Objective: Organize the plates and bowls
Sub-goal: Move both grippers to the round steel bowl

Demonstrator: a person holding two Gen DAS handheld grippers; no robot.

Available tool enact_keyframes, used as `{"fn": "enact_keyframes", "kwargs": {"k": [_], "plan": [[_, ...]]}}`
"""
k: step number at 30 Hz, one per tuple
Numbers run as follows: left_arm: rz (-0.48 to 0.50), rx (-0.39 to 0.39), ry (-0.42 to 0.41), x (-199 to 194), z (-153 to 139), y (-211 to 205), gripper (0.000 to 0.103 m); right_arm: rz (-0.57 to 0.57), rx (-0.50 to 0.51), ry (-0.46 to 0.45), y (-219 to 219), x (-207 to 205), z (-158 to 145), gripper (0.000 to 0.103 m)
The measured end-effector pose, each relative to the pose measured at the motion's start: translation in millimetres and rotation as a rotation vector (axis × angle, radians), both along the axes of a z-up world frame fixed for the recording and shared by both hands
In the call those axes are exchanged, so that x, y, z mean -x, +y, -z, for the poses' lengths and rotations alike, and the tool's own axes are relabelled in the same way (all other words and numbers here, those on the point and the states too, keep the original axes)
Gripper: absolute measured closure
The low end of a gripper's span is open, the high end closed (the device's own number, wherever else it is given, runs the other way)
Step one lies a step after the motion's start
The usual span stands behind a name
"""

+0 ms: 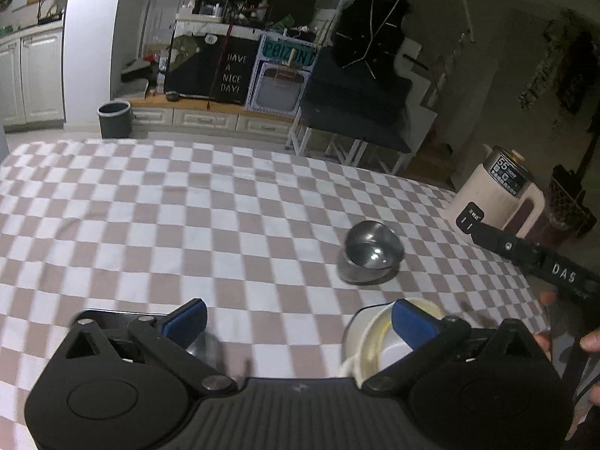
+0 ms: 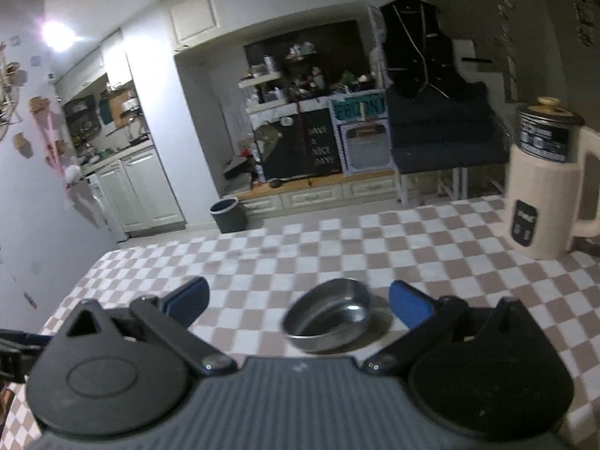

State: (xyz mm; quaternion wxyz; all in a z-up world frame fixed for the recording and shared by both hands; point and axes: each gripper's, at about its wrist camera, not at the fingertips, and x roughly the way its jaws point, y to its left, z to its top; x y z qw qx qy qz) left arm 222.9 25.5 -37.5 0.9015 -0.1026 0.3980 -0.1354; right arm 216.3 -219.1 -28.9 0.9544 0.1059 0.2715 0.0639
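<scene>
Small round stainless-steel bowl (image 1: 369, 253) sits tilted on the brown-and-white checkered tablecloth (image 1: 168, 206), its rim raised on one side, shiny inside with a bright glint at the bottom. From the left wrist view it seems propped on a second metal piece under it, can't tell for sure. Same steel bowl (image 2: 328, 315) in the right wrist view lies just ahead of the right gripper (image 2: 298, 302), between the blue-padded fingers (image 2: 407, 307) but not touched by them; the jaws stand wide apart, released.

Left gripper (image 1: 298, 320) also spread wide, holding nothing. Its right blue finger (image 1: 410, 322) overlaps a stack of white and cream round dishes (image 1: 369, 341) at the near right of the cloth; contact unclear. A blurry grey metallic shape (image 1: 204, 348) shows under its left finger, too hidden to name.

Cream-coloured electric kettle with dark lid and black label (image 1: 495, 195) stands at the table's far right, well apart from the steel bowl. Black arm of the other gripper (image 1: 532, 255) crosses the right edge of the left view, fingertips of a hand (image 1: 592, 341) just below it. Grey waste bin (image 2: 228, 213) on the floor beyond the table.
</scene>
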Motion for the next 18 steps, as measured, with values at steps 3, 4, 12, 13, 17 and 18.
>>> {"fn": "enact_keyframes", "kwargs": {"k": [3,4,12,13,17,18], "plan": [[-0.009,0.049,0.020,-12.4,5.9,-14.9,0.001,0.053,0.077,0.019,-13.5,-10.6,3.9,0.000],[-0.015,0.072,0.032,-17.1,8.6,-18.9,0.002,0.069,0.092,0.028,-18.6,-13.7,5.9,0.000],[-0.065,0.258,0.151,-58.4,41.0,-50.5,0.045,0.031,0.012,0.107,-45.9,-63.4,34.2,0.029],[-0.065,0.261,0.156,-62.8,44.1,-52.7,0.047,0.021,0.015,0.104,-45.4,-68.9,36.3,0.031],[-0.085,0.272,0.176,-86.4,56.4,-61.0,0.066,-0.058,0.051,0.107,-38.3,-90.4,43.7,0.047],[-0.089,0.265,0.177,-91.7,59.1,-63.5,0.073,-0.072,0.060,0.120,-35.9,-96.7,46.9,0.053]]}}
